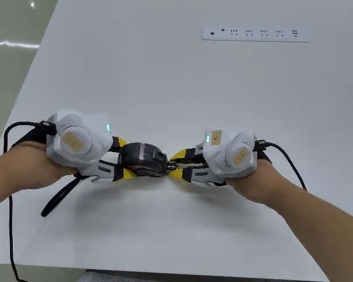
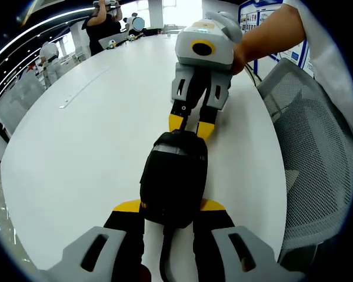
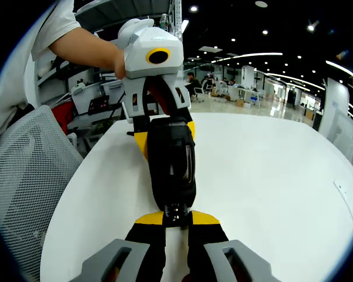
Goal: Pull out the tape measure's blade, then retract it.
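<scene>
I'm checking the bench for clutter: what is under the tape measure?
White table beneath the tape measure, held between the left claw and right claw. Its underside and any contact with the table are covered.

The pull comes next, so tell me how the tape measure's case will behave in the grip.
The tape measure looks rigid and compact, so it likely won't deform in the left gripper. Its rounded dark shell may twist or slip when the right gripper tugs the blade tip.
</scene>
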A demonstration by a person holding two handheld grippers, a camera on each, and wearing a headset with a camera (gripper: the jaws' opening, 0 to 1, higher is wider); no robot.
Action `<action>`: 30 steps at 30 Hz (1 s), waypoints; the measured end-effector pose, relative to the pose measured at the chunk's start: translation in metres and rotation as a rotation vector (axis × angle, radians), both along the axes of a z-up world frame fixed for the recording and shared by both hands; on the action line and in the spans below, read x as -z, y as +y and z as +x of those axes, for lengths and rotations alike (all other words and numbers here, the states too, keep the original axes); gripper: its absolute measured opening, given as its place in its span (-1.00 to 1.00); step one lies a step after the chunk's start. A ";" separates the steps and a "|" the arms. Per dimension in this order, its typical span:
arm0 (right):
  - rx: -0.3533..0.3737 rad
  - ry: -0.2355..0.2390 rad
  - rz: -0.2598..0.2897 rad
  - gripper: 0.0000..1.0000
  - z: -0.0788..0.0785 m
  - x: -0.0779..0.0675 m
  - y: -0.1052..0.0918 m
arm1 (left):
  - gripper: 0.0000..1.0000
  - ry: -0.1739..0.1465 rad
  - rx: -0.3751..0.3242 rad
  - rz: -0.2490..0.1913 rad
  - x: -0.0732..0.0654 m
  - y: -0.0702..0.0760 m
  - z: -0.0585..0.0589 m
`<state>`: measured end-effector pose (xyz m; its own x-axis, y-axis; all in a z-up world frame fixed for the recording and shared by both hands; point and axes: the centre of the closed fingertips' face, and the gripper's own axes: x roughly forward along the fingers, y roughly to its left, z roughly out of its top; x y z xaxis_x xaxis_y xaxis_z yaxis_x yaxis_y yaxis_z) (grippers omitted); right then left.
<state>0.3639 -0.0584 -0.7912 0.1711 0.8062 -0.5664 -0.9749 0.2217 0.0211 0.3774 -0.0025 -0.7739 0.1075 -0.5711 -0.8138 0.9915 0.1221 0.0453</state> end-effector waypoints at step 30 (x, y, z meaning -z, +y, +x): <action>0.002 0.002 -0.018 -0.82 -0.002 -0.001 -0.019 | -0.48 0.009 -0.002 -0.009 -0.001 0.000 -0.001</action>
